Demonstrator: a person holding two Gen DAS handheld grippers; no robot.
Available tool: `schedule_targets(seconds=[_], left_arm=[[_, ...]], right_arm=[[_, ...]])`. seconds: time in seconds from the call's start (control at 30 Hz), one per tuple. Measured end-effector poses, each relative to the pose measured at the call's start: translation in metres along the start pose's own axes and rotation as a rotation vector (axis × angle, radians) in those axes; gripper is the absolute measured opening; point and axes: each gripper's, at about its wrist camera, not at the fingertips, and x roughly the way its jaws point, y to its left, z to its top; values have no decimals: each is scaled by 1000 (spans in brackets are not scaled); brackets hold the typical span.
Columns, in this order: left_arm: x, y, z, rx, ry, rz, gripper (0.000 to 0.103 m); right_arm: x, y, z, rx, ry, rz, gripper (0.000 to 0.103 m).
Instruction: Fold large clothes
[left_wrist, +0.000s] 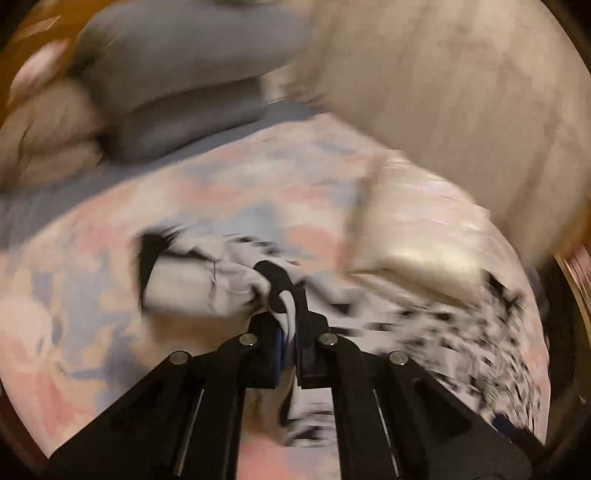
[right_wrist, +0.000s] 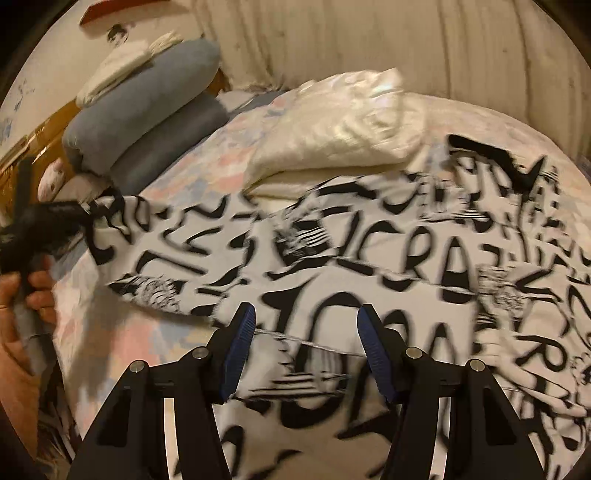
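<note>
Because the bed (right_wrist: 122, 332) under everything is soft and quilted, we judge that nothing here gives a firm edge to crease against, so the folding has to come from the way we carry the cloth. The shirt (right_wrist: 369, 266), white with heavy black lettering, lies spread across the bed's pastel cover, its far side lapping against the cream bundle (right_wrist: 332, 125) and its left end drawn out toward the grey pillows (right_wrist: 147, 96). It looks light, limp and quite unbreakable; it should drape and bunch rather than hold a line, and a single pinch will let the rest sag and drag. We would take it at hems, corners or seams, where the layers are thick enough not to slip. Our left gripper (left_wrist: 291, 317) is clamped tight on a gathered fold of the shirt, cloth bulging out past the tips and hanging below them. Our right gripper (right_wrist: 306, 332) hangs over the middle of the shirt about half open, with nothing between its blue pads (right_wrist: 240, 343), and a matching corner on its side seems the sensible hold.
</note>
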Motion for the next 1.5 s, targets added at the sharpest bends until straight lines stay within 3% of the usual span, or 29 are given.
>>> schedule_targets(seconds=[0.13,0.3,0.43,0.57,0.77,0.83,0.9,1.0,1.2,1.33,1.43,1.5], left_arm=[[-31,-109,-14,187,-14,-113,2],[-25,-233,-69,340,71,-274,2],[8,-312,-136,429,161,-309,2],[46,-345,-202,469,298,-316,2],[74,-355,-271,558,381,-299,7],[75,-353,-278,562,420,-356,22],[68,-348,-277,555,453,-442,53],[48,-342,-270,600,434,-520,70],[11,-317,-250,653,371,-514,75],[-11,-285,-227,621,297,-441,75],[-16,-260,-211,564,251,-350,75],[-17,-242,-203,511,251,-326,75]], right_arm=[[-33,-49,-4,79,-31,-38,59],[-72,-122,-20,155,-54,-120,59],[-100,-183,-44,220,-53,-188,59],[-114,-236,-67,272,-38,-235,59],[-110,-275,-85,309,7,-228,59],[-108,-279,-87,303,15,-214,59],[-106,-279,-87,302,22,-184,59],[-101,-273,-80,301,20,-127,59],[-89,-247,-47,237,8,-33,59],[-83,-222,-29,165,7,8,73],[-78,-199,-22,84,8,32,75],[-70,-183,-21,28,26,41,76]])
